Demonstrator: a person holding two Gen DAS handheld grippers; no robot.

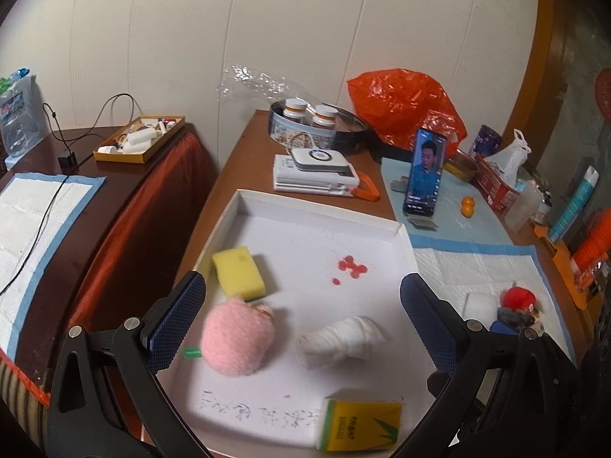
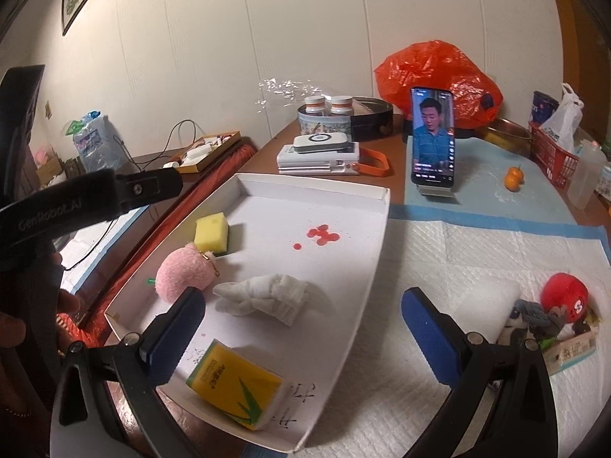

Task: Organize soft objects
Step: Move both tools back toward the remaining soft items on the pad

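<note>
A shallow white tray [image 1: 317, 206] holds a yellow sponge [image 1: 238, 273], a pink plush [image 1: 236, 339], a rolled white cloth [image 1: 340, 339] and a yellow tissue pack [image 1: 359, 423]. My left gripper [image 1: 301, 316] hovers open above the plush and cloth, touching neither. My right gripper [image 2: 305, 328] is open wide over the tray's right edge [image 2: 382, 229], above the tissue pack [image 2: 233, 385] and cloth [image 2: 267, 297], with nothing between its pads. On the padded mat to the right lie a red plush ball [image 2: 565, 297], a grey toy [image 2: 534, 316] and a white folded cloth [image 2: 492, 305].
Behind the tray stand a phone on a stand [image 2: 433, 137], a stack of power banks [image 2: 319, 152], a tin with bottles [image 2: 324, 122] and an orange plastic bag [image 2: 439, 72]. Small oranges [image 2: 513, 179], a red basket [image 2: 553, 152] and a plastic bottle [image 2: 586, 171] sit at the right.
</note>
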